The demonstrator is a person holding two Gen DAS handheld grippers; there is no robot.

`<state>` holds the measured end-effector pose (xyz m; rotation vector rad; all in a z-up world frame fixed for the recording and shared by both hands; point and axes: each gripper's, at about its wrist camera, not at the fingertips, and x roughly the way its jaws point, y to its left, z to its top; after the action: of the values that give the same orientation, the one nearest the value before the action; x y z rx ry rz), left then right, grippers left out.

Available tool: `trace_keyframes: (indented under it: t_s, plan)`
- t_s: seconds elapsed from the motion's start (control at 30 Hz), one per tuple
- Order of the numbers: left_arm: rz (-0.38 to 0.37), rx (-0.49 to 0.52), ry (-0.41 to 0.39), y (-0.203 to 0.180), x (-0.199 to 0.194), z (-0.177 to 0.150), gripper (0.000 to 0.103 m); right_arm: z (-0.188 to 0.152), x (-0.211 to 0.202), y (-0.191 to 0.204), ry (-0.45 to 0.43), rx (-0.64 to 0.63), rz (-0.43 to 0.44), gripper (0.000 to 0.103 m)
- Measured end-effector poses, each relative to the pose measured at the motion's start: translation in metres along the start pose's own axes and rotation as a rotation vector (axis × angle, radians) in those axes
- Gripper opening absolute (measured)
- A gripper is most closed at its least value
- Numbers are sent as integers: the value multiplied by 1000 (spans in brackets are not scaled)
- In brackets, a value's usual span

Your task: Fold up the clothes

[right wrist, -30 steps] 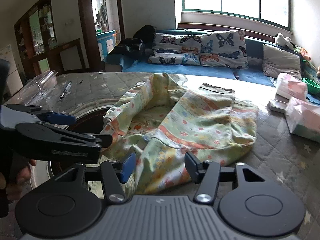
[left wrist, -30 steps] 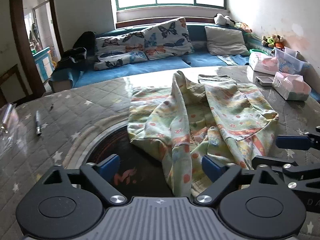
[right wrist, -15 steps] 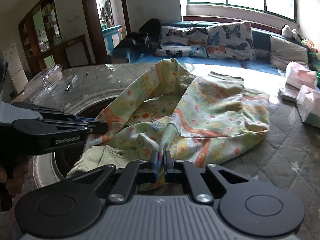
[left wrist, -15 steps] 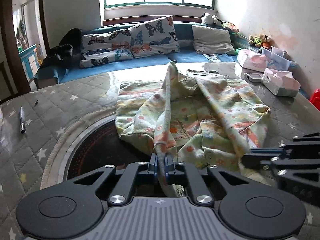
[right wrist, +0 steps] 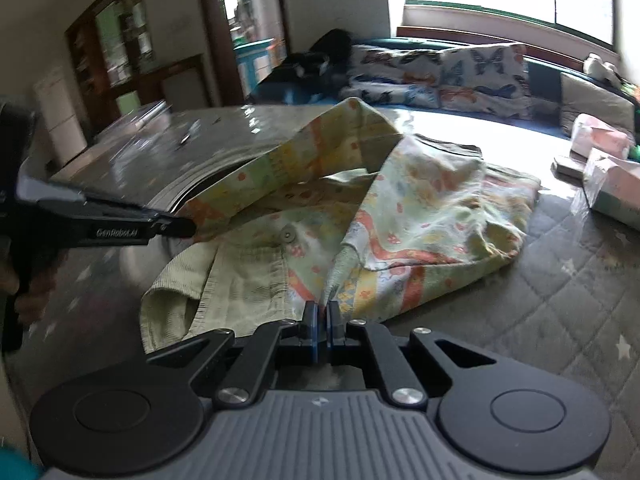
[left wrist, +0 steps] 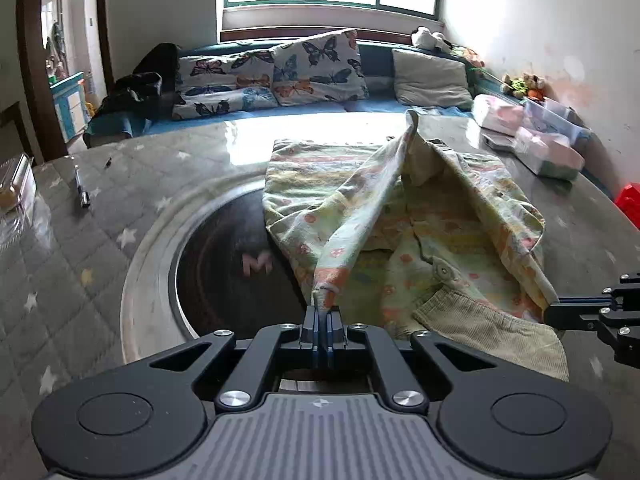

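Low centre of the left wrist view: left gripper (left wrist: 322,326) clamped tight on a gathered point of the pale green garment printed with orange and yellow shapes (left wrist: 400,216), cloth rising from the pads in a taut ridge toward the upper right of the frame. Same story low centre of the right wrist view: right gripper (right wrist: 321,322) pinched shut on another bunched edge of that cloth, print fanning out above it. Both pairs of jaws freshly closed, fabric caught between them in each case. Two holds on neighbouring edges, likely so the piece can be lifted and spread flat before any fold. Bulk of the garment lying rumpled mid-frame on the grey quilted star-patterned table cover (left wrist: 100,248), partly draped over the dark round inset with a pale ring (left wrist: 224,264) to its left. Ribbed olive cuff or waistband (left wrist: 492,332) slack at lower right, a round snap just above it. Pose: both tools angled down and forward, side by side, tips low near the table. Left tool seen from the right camera at mid-left, a hand (right wrist: 24,292) wrapped round its grip at the frame edge. Fold itself not yet begun, by the look of it.
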<state>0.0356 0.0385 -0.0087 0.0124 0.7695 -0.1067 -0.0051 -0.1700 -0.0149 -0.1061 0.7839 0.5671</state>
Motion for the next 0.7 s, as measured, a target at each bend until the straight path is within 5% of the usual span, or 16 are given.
trace_keyframes:
  t_s: [0.17, 0.27, 0.3, 0.47, 0.7]
  plan:
    - [-12, 3, 24, -1, -13, -7, 12, -8, -14, 2, 32, -7, 33, 4]
    - [-2, 9, -3, -7, -18, 3, 50, -3, -14, -2, 15, 8, 25, 12]
    - [-3, 18, -19, -11, -20, 7, 55, -1, -15, -3, 8, 13, 21, 13]
    - [-51, 58, -78, -28, -12, 34, 72, 5, -14, -9, -30, 35, 1, 20]
    - [-80, 93, -87, -56, 29, 65, 73, 11, -8, -20, -77, 78, -29, 36]
